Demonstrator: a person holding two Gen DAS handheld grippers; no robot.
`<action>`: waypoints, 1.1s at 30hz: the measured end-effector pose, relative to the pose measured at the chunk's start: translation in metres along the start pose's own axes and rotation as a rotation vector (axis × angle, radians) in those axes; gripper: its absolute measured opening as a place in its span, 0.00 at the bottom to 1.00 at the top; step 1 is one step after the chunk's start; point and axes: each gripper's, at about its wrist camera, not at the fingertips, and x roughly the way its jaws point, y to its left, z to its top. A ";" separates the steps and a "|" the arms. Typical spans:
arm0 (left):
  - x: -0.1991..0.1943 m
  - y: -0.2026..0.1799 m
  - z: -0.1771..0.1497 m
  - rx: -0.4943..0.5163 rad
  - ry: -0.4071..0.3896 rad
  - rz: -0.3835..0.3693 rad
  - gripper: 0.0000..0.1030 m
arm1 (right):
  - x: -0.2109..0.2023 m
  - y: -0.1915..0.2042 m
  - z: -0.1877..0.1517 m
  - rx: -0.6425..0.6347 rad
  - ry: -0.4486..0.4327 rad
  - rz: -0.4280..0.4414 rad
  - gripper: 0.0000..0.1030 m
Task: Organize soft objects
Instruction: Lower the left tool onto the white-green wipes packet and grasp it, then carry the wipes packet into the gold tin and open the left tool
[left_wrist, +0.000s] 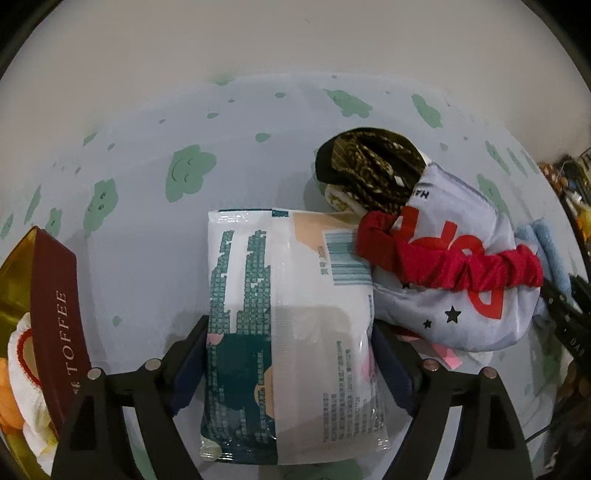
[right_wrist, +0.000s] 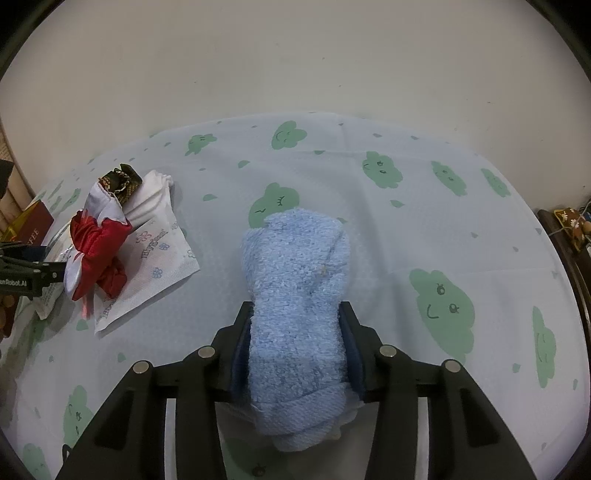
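Two claws, L (left_wrist: 291, 354) w/ tissue pack (left_wrist: 291, 332), R (right_wrist: 295, 347) w/ towel (right_wrist: 297, 317)

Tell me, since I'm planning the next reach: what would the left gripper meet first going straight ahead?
Probably the dark patterned cloth or the red scrunchie pile just beyond the tissue pack held by the left gripper; depth is unclear.

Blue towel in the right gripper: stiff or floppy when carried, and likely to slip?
The blue towel looks soft: it pinches in where the right gripper squeezes it, so probably floppy. Its fuzzy terry surface likely grips well, so slipping seems unlikely. Probably light.
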 end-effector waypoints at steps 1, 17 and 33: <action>-0.001 0.001 0.000 -0.009 -0.001 -0.003 0.81 | 0.000 0.000 0.000 -0.001 0.000 -0.001 0.42; -0.038 0.004 -0.016 -0.053 -0.080 0.053 0.66 | 0.001 0.001 -0.001 -0.007 0.000 -0.008 0.43; -0.088 0.028 -0.027 -0.121 -0.141 0.109 0.66 | 0.001 0.002 0.000 -0.014 0.000 -0.016 0.43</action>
